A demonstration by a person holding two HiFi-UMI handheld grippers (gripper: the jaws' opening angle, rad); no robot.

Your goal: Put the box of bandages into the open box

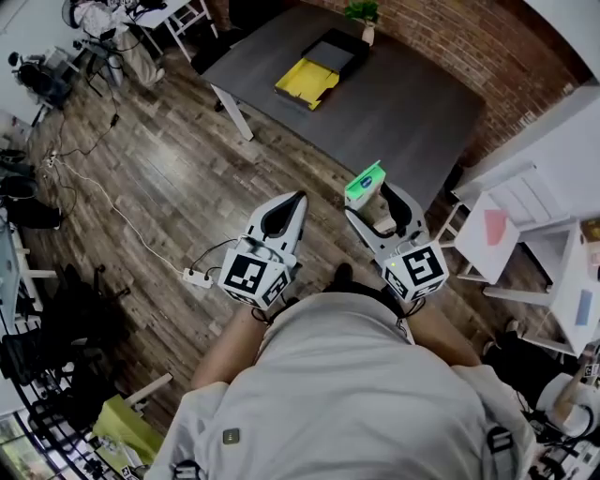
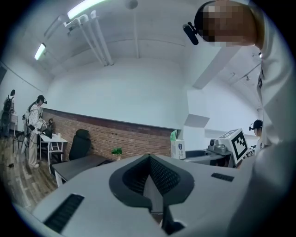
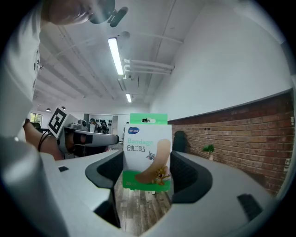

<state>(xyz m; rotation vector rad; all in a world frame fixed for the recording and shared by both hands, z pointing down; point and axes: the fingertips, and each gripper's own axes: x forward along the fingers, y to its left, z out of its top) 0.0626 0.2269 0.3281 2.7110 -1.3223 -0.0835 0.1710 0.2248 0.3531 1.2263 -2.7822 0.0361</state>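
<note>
Bandage box [image 3: 147,155] stands upright, white with green edges, seemingly intact.

Bright, even indoor light from ceiling tubes [image 3: 115,55]; one tube [image 2: 88,5] blows out in my left gripper view. Strong fisheye bending and dark corners everywhere. Head view is dimmer, with flat light on the wood floor [image 1: 141,178]. Print on the bandage box [image 3: 147,152] is sharp, the brick wall [image 3: 249,125] slightly soft.

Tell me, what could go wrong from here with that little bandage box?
The right gripper pinches the bandage box only by its lower part, so it might tilt or slip on the way. The open box sits far off on the table, and a cable with a power strip lies on the floor: a possible trip.
</note>
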